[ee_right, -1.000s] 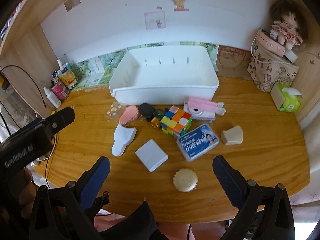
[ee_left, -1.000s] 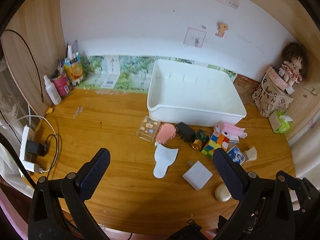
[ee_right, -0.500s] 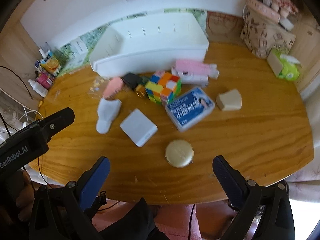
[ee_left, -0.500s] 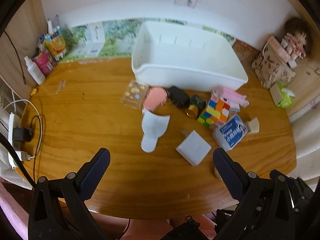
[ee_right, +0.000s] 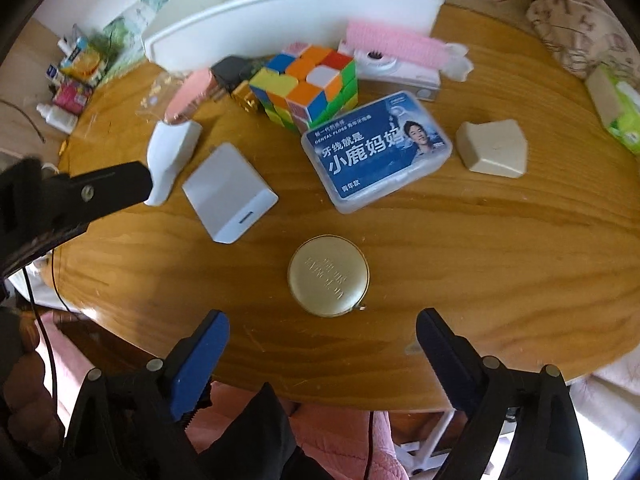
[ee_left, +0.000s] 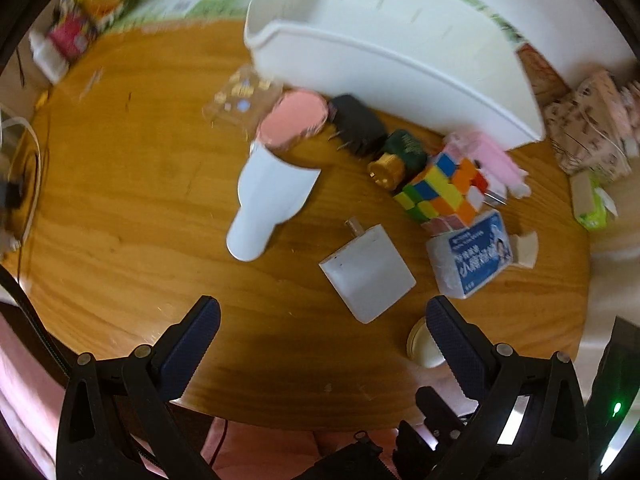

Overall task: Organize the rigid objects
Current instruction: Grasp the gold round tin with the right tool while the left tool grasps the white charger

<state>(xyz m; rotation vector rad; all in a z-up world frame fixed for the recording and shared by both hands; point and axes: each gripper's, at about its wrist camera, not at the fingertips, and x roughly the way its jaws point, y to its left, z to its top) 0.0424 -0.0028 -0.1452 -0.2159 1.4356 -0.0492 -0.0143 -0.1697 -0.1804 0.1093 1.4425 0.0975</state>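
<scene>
A white bin (ee_left: 400, 56) stands at the back of the wooden table. In front of it lie a colour cube (ee_right: 310, 84), a blue floss box (ee_right: 376, 150), a white charger (ee_right: 230, 192), a white scoop-shaped piece (ee_left: 268, 204), a pink round item (ee_left: 294, 120), a black plug (ee_left: 358, 122), a pink and white device (ee_right: 396, 58), a beige block (ee_right: 494, 148) and a round gold tin (ee_right: 328, 274). My right gripper (ee_right: 322, 334) is open, just short of the tin. My left gripper (ee_left: 322, 320) is open above the near edge, close to the charger (ee_left: 368, 274).
Bottles and packets (ee_left: 76, 20) crowd the far left corner. A patterned bag (ee_left: 592, 120) and a green tissue pack (ee_right: 618, 112) sit at the right. A power strip with cables (ee_left: 16, 184) lies at the left edge. The left gripper's body (ee_right: 76, 196) shows in the right wrist view.
Both grippers have moved forward and down toward the table. The objects loom larger, and the gold tin now sits just ahead of my right gripper's fingers. Both stay open.
</scene>
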